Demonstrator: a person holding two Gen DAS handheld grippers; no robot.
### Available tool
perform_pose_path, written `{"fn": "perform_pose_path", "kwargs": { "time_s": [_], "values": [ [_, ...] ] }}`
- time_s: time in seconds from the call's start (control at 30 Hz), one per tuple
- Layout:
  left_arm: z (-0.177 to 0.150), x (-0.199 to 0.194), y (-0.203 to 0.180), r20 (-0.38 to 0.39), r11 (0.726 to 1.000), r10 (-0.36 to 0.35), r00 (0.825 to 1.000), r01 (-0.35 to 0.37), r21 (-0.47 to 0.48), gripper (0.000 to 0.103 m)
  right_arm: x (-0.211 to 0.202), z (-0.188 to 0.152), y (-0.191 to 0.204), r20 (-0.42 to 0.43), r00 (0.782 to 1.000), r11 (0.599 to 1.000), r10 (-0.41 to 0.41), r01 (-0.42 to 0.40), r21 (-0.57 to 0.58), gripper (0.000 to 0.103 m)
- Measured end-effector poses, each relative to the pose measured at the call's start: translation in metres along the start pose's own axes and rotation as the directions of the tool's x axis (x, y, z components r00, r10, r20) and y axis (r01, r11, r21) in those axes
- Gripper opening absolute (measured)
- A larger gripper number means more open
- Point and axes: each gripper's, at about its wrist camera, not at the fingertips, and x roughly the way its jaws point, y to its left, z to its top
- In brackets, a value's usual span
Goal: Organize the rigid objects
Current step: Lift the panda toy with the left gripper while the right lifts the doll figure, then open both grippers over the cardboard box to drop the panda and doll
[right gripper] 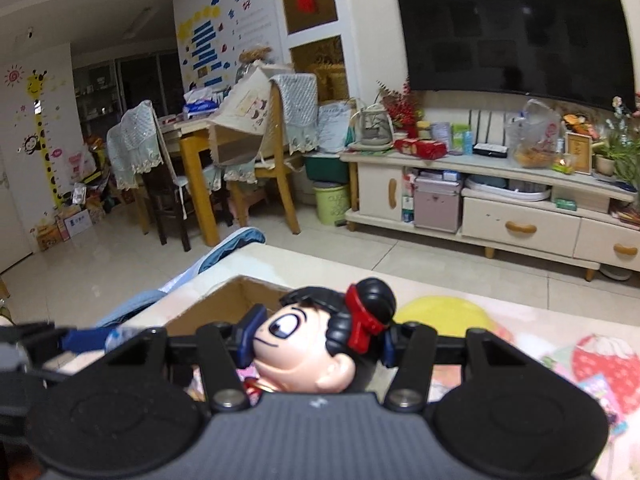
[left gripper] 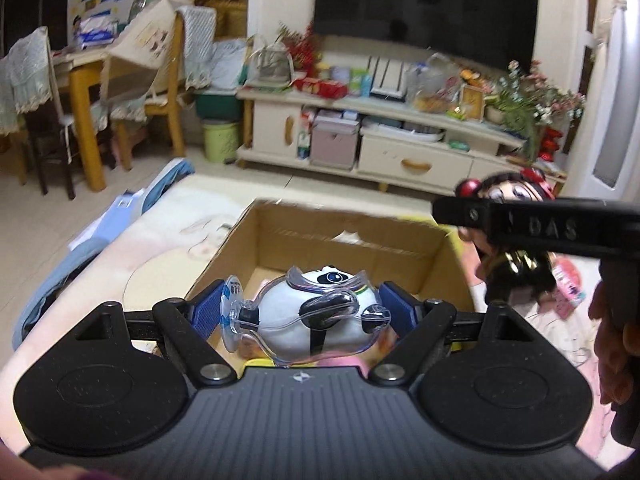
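Note:
My left gripper (left gripper: 306, 310) is shut on a white panda figure in a clear shell (left gripper: 316, 312), held over the near edge of an open cardboard box (left gripper: 348, 244). My right gripper (right gripper: 316, 334) is shut on a cartoon doll figure with black hair buns and a red band (right gripper: 316, 340), held above the table to the right of the box (right gripper: 224, 304). In the left wrist view the right gripper's black side and the doll's head (left gripper: 516, 192) show at the right, beside the box's right wall.
The box stands on a table covered with a pale printed cloth (left gripper: 172, 232). A yellow round shape (right gripper: 444, 312) lies on the cloth beyond the right gripper. Pink packets (left gripper: 568, 284) lie at the right. A TV cabinet (left gripper: 400, 148) and dining chairs stand across the floor.

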Motion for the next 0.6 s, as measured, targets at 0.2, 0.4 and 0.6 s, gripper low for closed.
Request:
{"fn": "perform_pose_path", "kwargs": {
  "time_s": [0.2, 0.4, 0.6],
  "values": [
    [-0.007, 0.004, 0.002, -0.045, 1.000, 0.006, 0.999, -0.005, 0.015, 0.102, 0.036, 0.002, 0.017, -0.056, 0.998, 0.999, 0.021, -0.023, -0.032, 0.054],
    [-0.011, 0.006, 0.001, -0.076, 1.000, 0.002, 0.997, 0.000, 0.026, 0.102, 0.060, -0.005, 0.020, -0.124, 0.992, 0.999, 0.015, -0.020, -0.037, 0.054],
    [-0.012, 0.006, 0.003, -0.108, 1.000, 0.010, 0.994, -0.007, 0.023, 0.102, 0.076, -0.013, 0.018, -0.193, 0.981, 1.000, 0.013, -0.016, -0.013, 0.054]
  ]
}}
